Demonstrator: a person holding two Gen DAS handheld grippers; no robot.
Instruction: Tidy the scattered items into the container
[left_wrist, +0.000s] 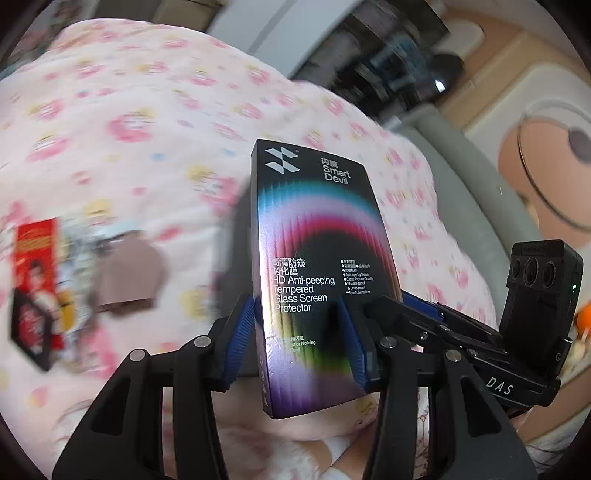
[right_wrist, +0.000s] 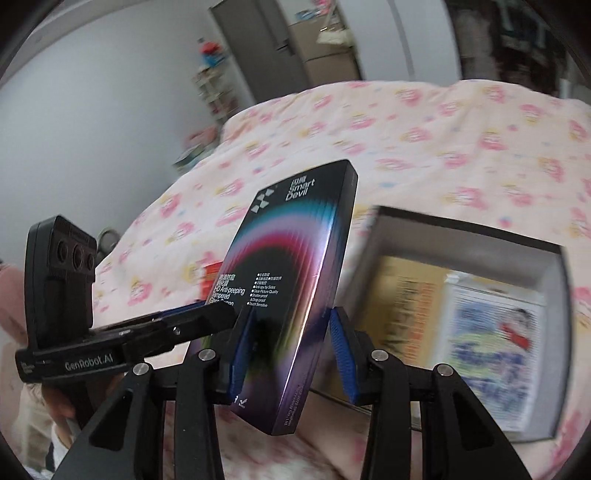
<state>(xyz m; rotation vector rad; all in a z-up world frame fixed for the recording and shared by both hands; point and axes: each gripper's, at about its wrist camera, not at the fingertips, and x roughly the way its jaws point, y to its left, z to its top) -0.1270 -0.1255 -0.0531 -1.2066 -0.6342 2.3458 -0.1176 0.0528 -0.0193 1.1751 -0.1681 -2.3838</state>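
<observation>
Here both grippers, left (left_wrist: 301, 338) and right (right_wrist: 291, 350), clamp the upright box (right_wrist: 291, 295); the container (right_wrist: 554, 332) lies just right.

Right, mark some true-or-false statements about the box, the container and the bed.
1. The screen protector box sits between the fingers of both the left gripper and the right gripper. True.
2. The container is empty. False: printed packets already lie inside.
3. The box lies flat on the bedspread. False: it is held up above it.
4. A red packet lies on the bedspread. True.
5. The bedspread is plain white. False: it has a pink flower print.
</observation>
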